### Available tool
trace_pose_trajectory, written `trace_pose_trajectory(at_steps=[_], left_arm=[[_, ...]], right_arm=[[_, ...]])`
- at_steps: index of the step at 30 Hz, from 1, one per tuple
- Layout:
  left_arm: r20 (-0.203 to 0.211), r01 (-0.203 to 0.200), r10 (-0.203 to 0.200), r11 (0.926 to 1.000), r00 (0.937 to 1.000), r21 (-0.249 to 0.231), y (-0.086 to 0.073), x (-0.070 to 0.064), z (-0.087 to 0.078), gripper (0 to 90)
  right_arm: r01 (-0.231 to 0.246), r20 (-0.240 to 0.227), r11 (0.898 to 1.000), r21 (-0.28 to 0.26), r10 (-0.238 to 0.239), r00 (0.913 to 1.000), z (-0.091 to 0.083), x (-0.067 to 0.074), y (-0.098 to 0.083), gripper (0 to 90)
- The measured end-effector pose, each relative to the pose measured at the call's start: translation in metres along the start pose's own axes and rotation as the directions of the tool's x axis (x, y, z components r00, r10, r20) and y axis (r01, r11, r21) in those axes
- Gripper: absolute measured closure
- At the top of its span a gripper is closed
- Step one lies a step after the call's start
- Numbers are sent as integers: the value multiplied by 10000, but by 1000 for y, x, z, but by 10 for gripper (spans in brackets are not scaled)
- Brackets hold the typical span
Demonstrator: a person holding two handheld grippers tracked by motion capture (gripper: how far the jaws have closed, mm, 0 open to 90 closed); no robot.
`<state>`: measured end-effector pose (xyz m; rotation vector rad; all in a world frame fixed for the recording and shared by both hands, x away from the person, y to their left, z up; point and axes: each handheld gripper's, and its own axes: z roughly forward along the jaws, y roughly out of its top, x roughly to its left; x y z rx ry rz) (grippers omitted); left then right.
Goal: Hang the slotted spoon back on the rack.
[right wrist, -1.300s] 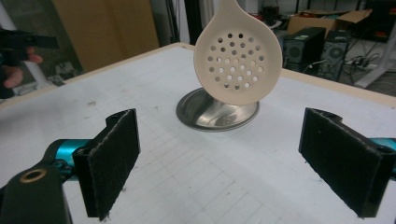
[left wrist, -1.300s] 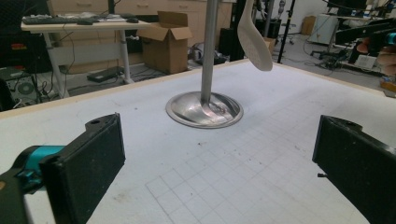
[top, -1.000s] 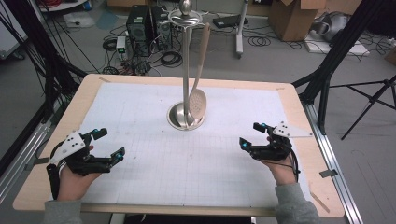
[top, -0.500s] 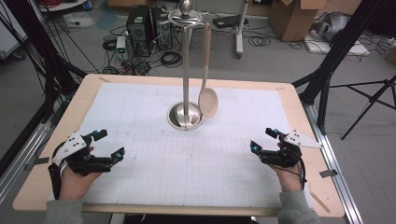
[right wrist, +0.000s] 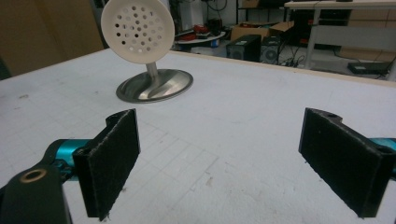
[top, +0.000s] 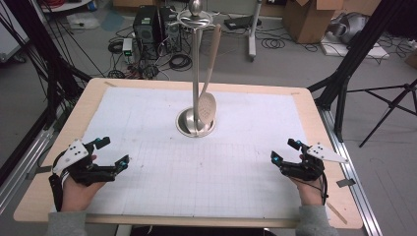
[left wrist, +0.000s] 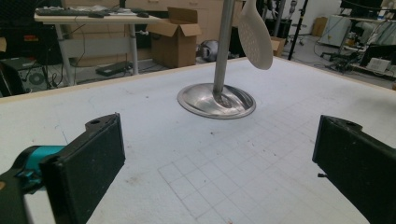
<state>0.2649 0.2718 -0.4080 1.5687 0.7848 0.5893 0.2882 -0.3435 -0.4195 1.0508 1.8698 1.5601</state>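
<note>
Slotted spoon (top: 208, 104) hangs on steel stand (top: 195, 73), looks done. L gripper (top: 112, 153) & R gripper (top: 284, 151) both spread, empty, near table edge, well apart from stand.

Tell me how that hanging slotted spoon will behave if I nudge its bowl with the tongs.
The slotted spoon hangs free from the top ring of the metal stand, bowl clear of the base, so it would probably swing rather than resist. It looks like thin pale plastic, likely light and fairly stiff. The stand's wide base suggests it won't tip easily.
</note>
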Motion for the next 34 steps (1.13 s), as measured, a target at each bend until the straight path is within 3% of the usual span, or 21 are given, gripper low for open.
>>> trace_pose_trajectory(at_steps=[16,24,26,34], left_arm=[[-196,130,-129,9999,9997,26,-6,2,-3,27],[-41,140,-140,9999,9999,42,-9,2,-1,27],[-34,179,-179,9998,9998,75,-10,1,0,27],[-84,182,-181,9998,9998,95,-11,0,0,27]], right_arm=[[-150,475,9997,-198,159,9987,-15,-8,-15,116],[-460,527,9989,-80,464,9975,-18,-11,-22,116],[-392,501,9989,-272,406,9979,-19,-13,-23,116],[-421,449,9990,-162,428,9981,-19,-12,-27,116]])
